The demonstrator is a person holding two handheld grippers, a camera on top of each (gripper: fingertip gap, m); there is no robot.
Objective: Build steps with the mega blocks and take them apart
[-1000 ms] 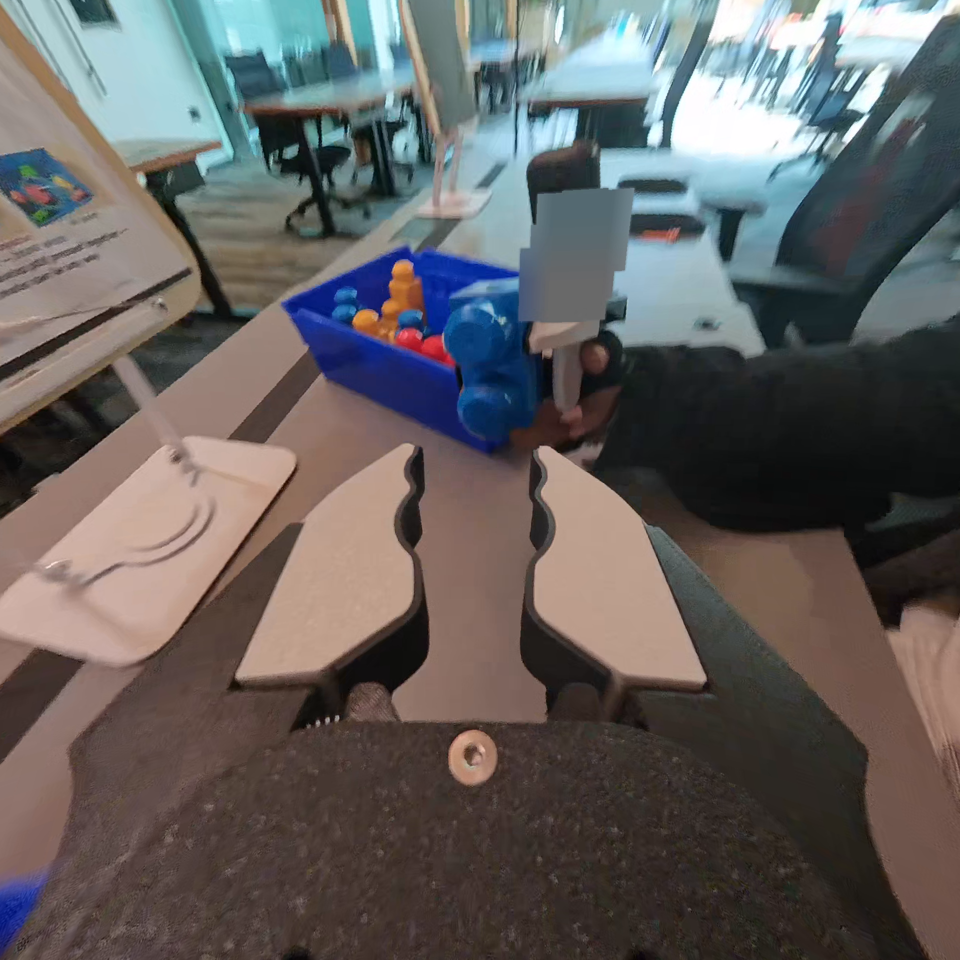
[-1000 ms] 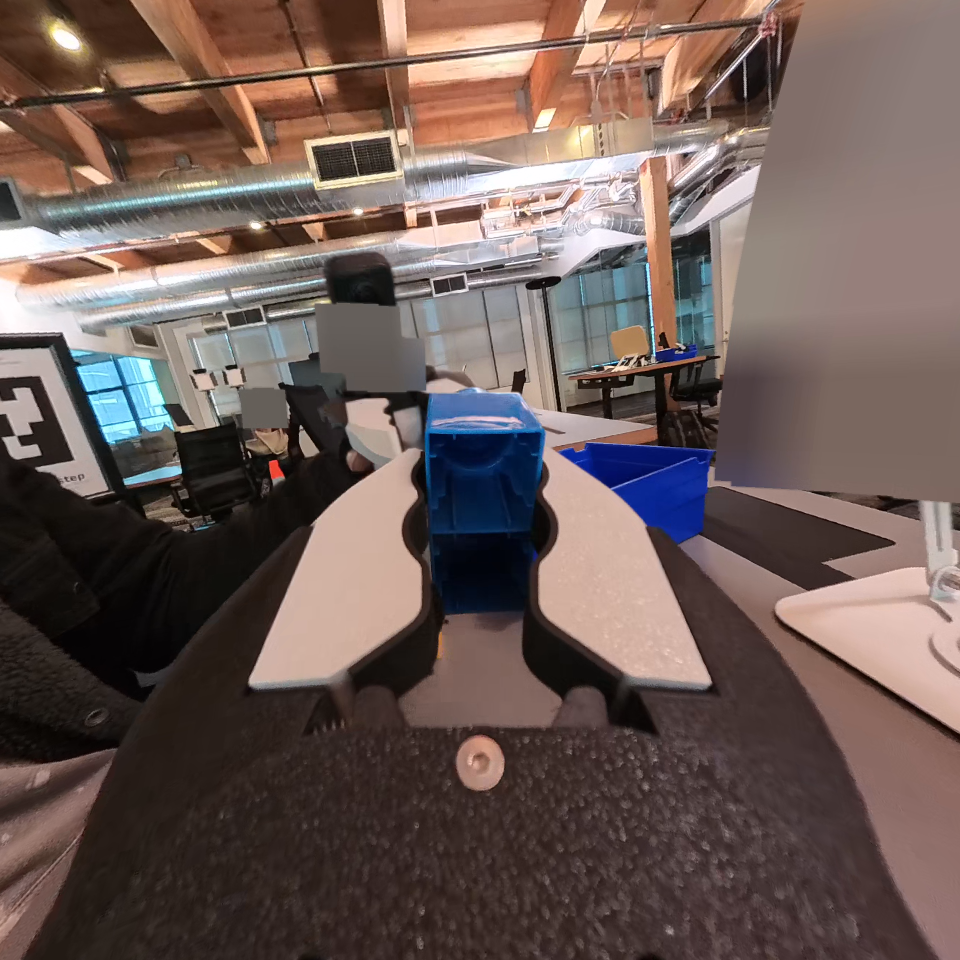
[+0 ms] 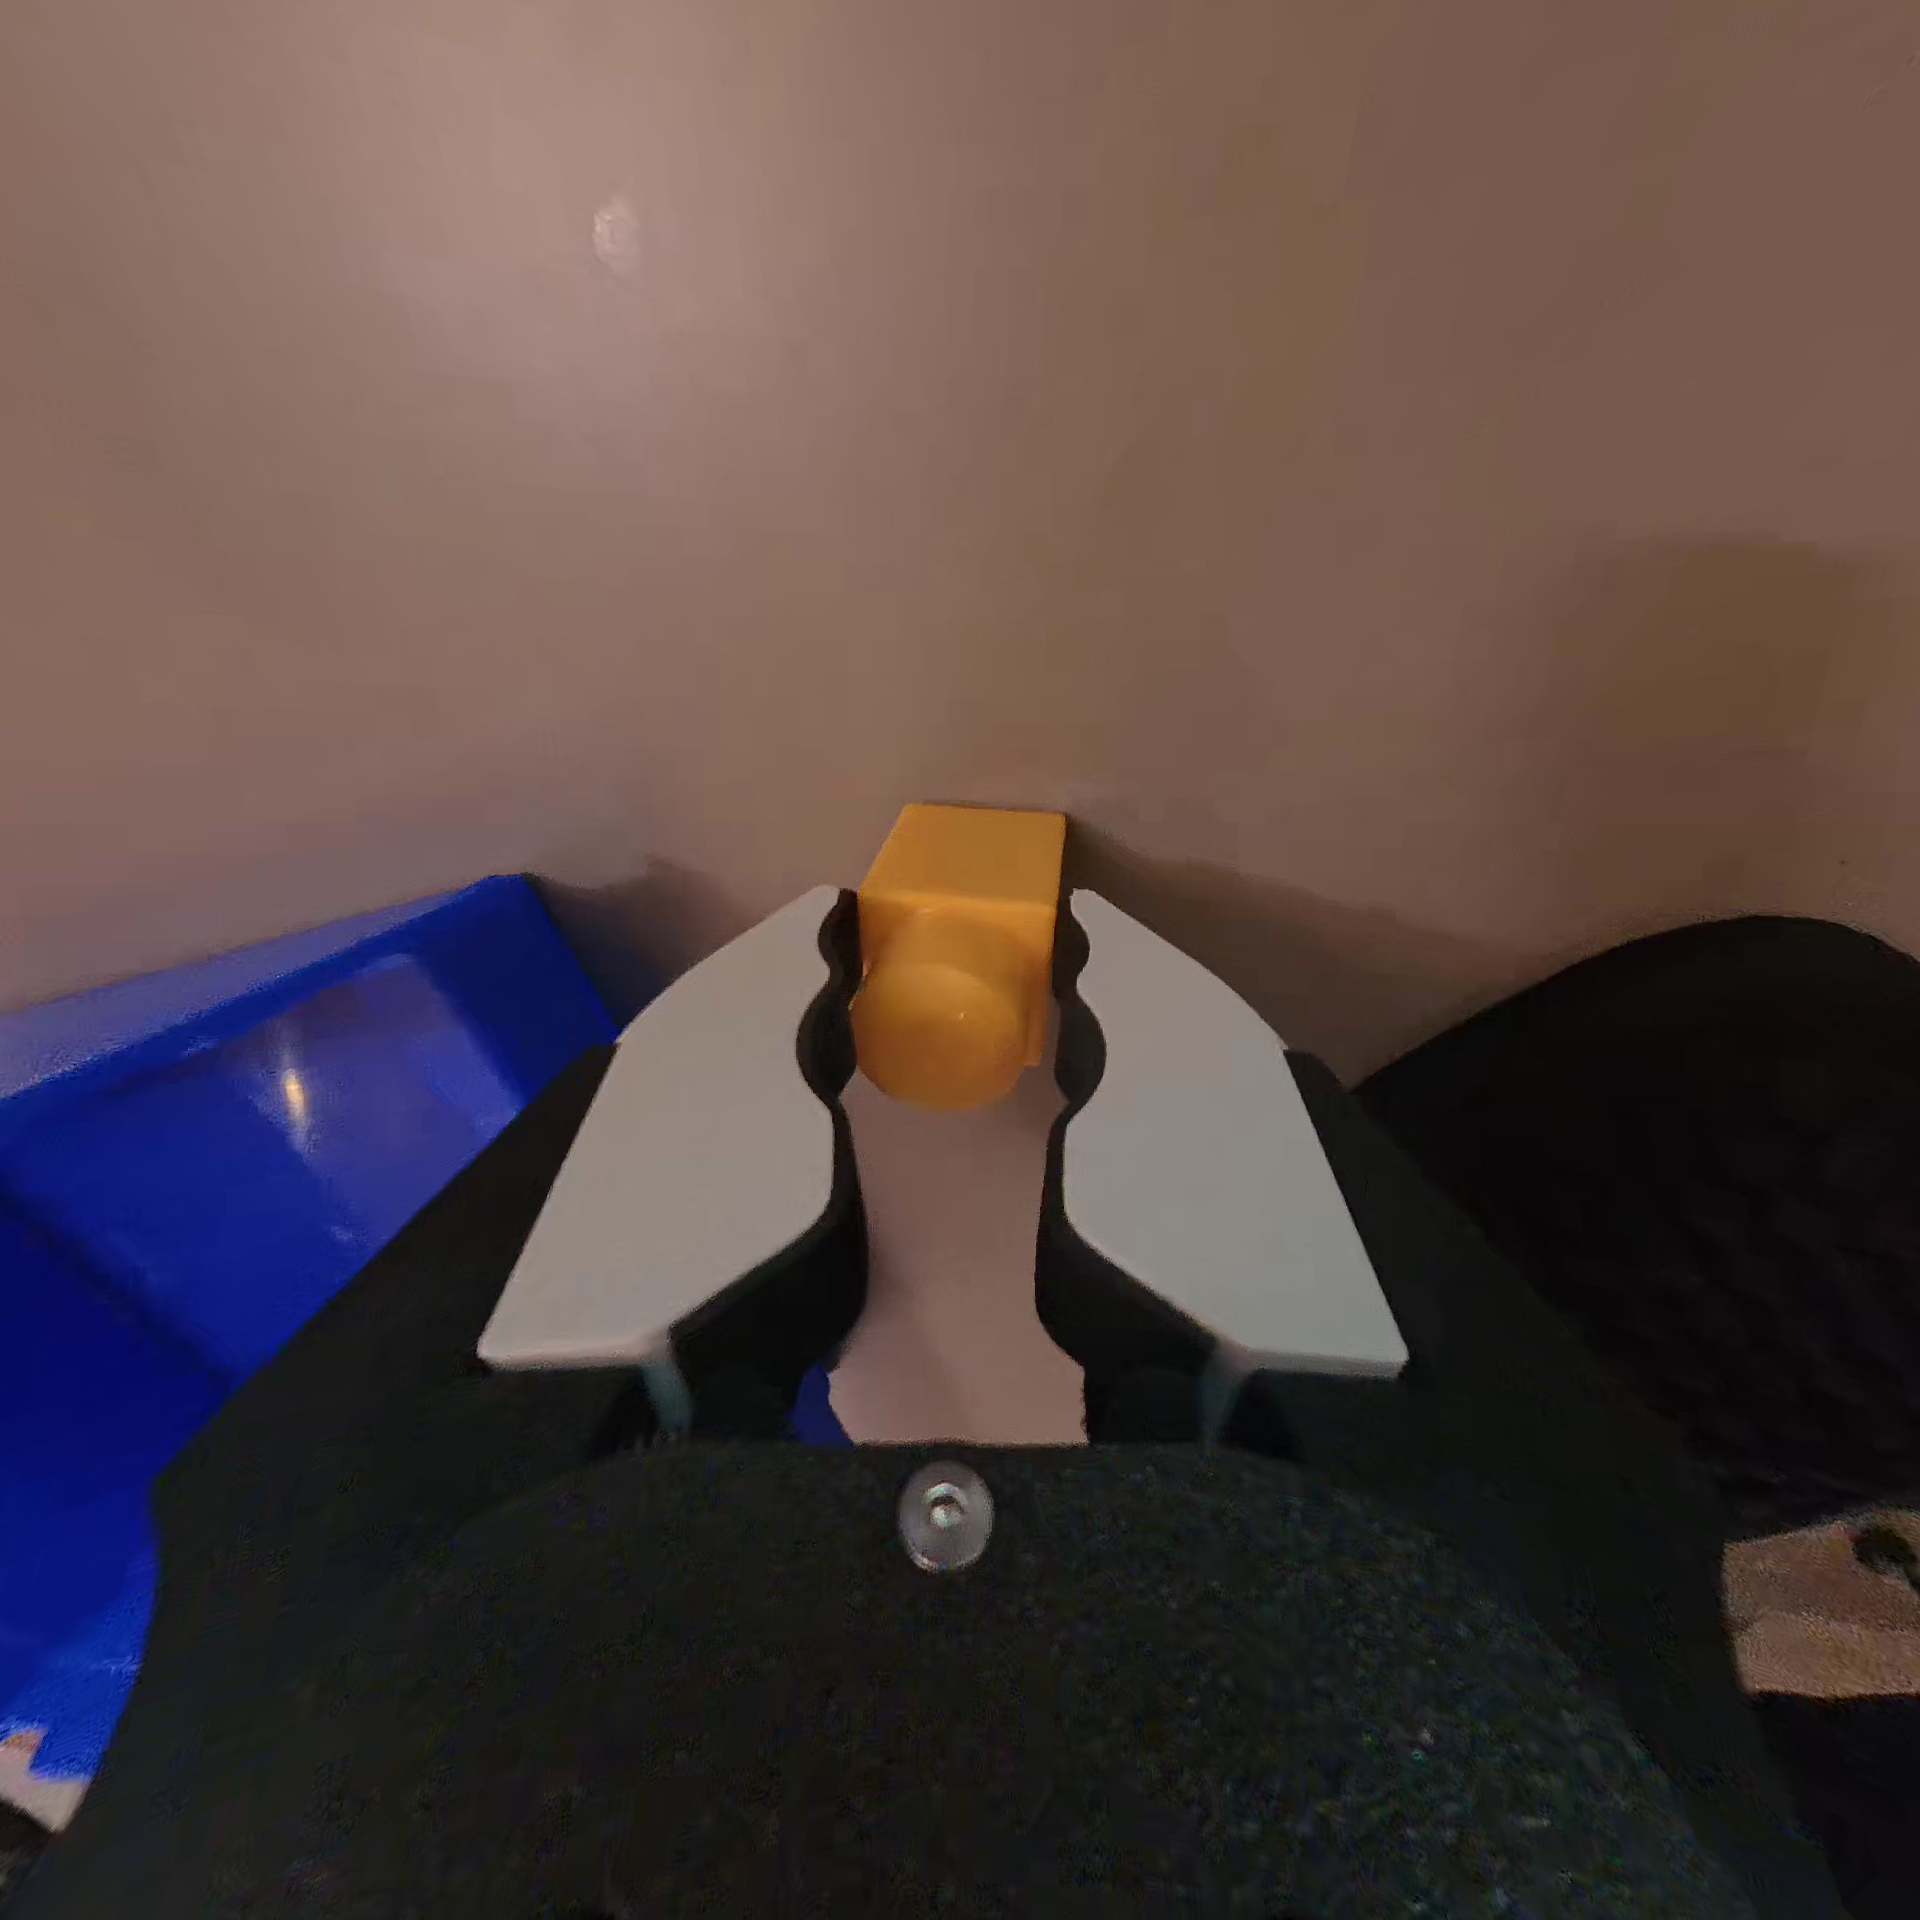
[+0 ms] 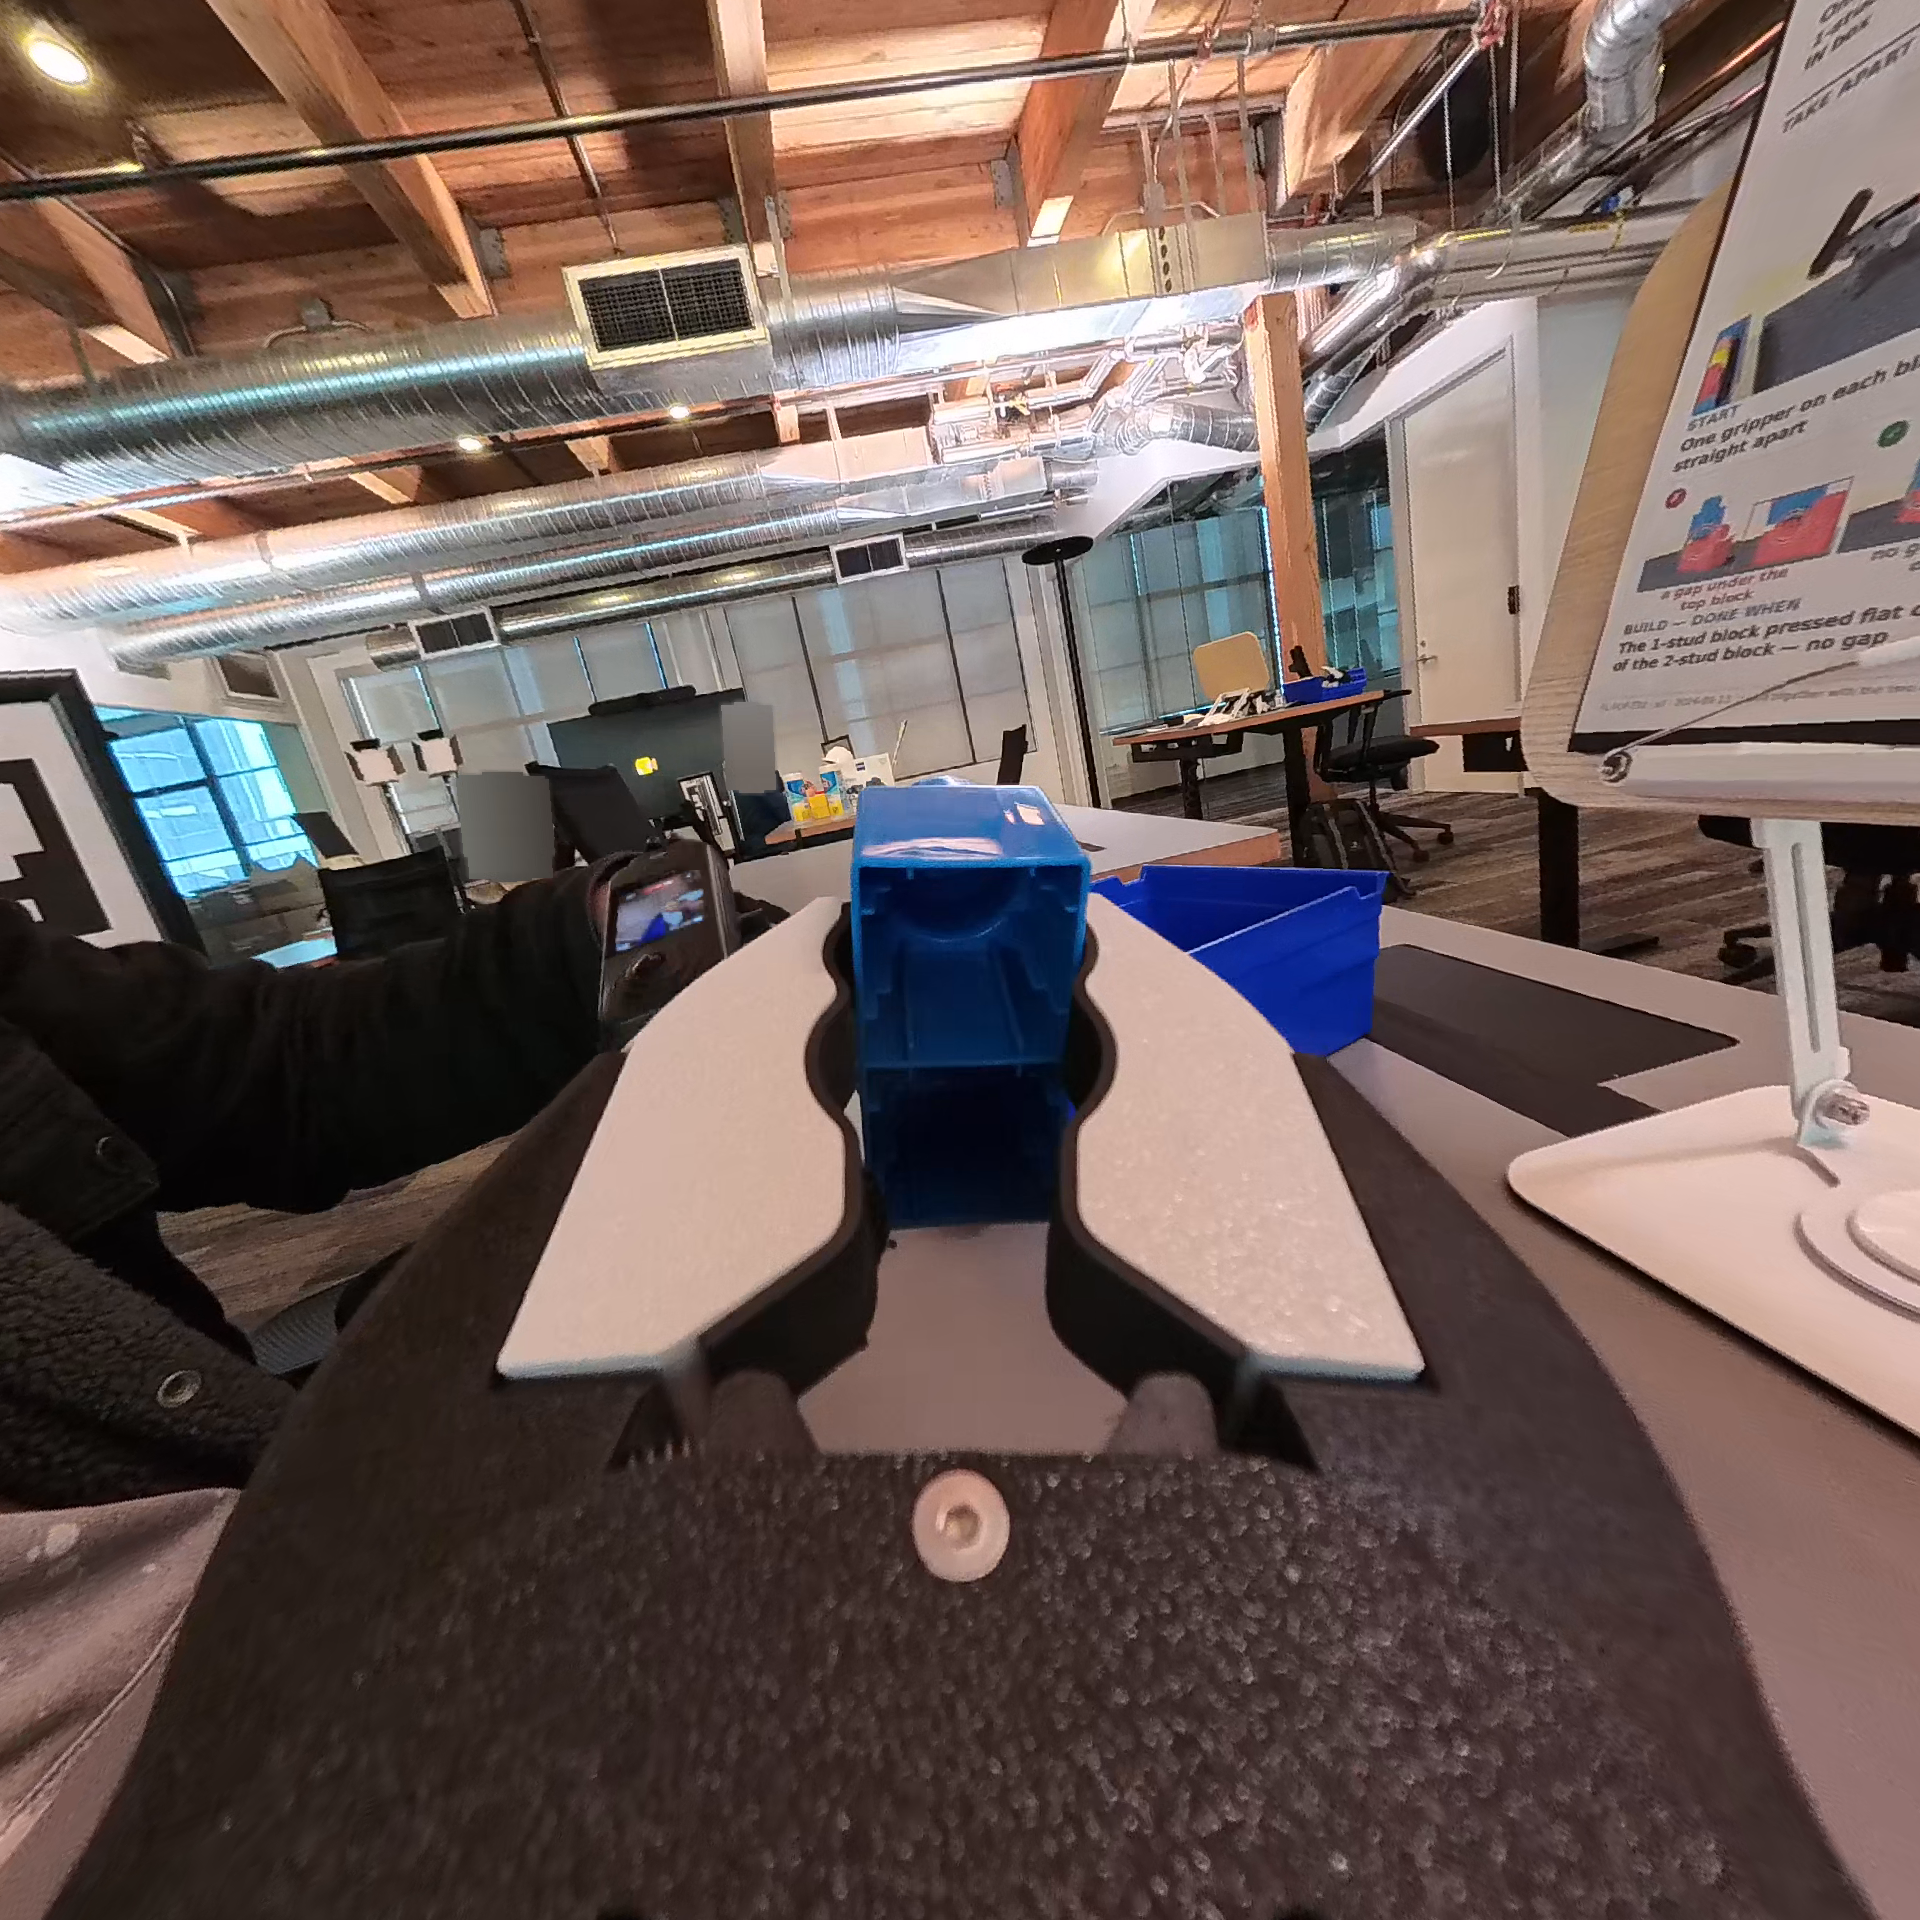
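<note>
Holding both pieces now: left gripper clamps the orange one-stud block against the tabletop, stud toward the camera, blue bin just left. Right gripper clenches the blue two-stud block aloft, hollow underside toward the camera, long axis along the fingers. Mating needs stud facing socket; open room above tabletop.

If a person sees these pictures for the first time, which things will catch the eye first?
In the left wrist view, the orange block stands out, sitting on the table between the left gripper fingers, stud toward the camera. In the right wrist view, the right gripper clamps the blue block, hollow underside facing the camera. The blue bin sits just behind.
</note>
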